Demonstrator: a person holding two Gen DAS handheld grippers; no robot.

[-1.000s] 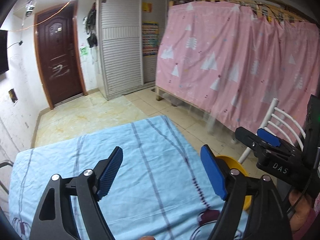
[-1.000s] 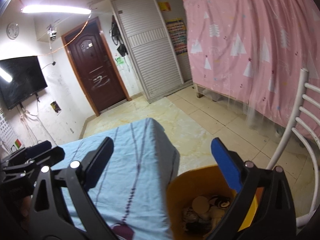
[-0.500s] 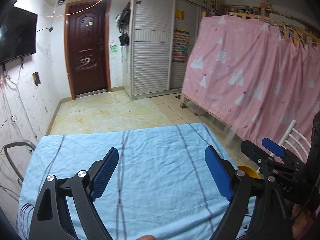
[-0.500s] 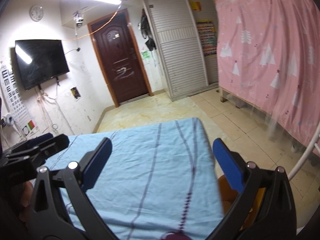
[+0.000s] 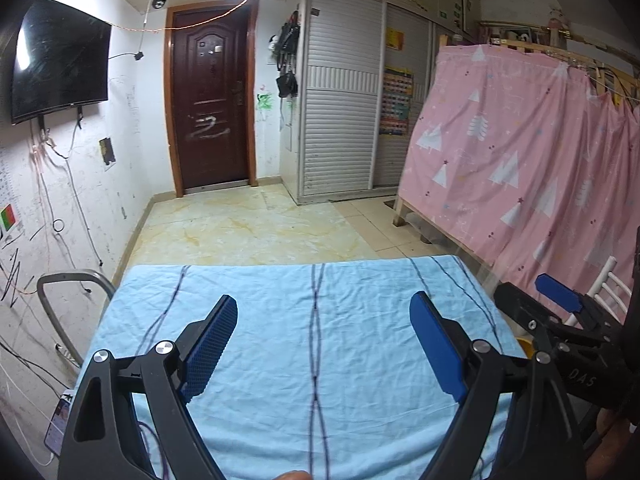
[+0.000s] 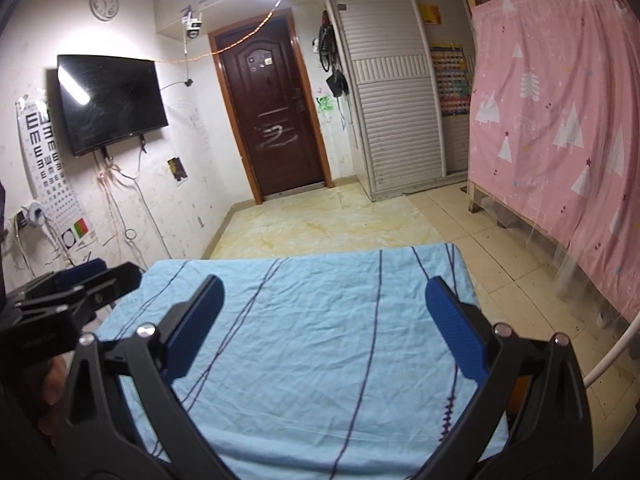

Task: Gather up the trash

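Barely visible, the yellow bin (image 5: 525, 345) shows only as a sliver at about four o'clock in the left wrist view, below the table's right edge and tucked behind the black frame of the right gripper (image 5: 558, 298); what it holds cannot be seen. In the right wrist view an orange-yellow patch at about five o'clock, behind that gripper's right finger, is likely the same bin. Both tools hang over the blue striped tablecloth (image 5: 312, 332) with nothing between their blue pads. The left gripper (image 5: 324, 346) has its jaws spread wide at six o'clock, the bin off to its right. The right gripper (image 6: 320, 336) likewise stands wide apart and empty, the left gripper (image 6: 76, 284) at its nine o'clock. Beyond the table lie a tiled floor, a dark wooden door (image 5: 210, 100) at twelve o'clock, a wall-mounted television (image 6: 110, 100) at ten o'clock and a pink curtain (image 5: 532, 152) at two o'clock
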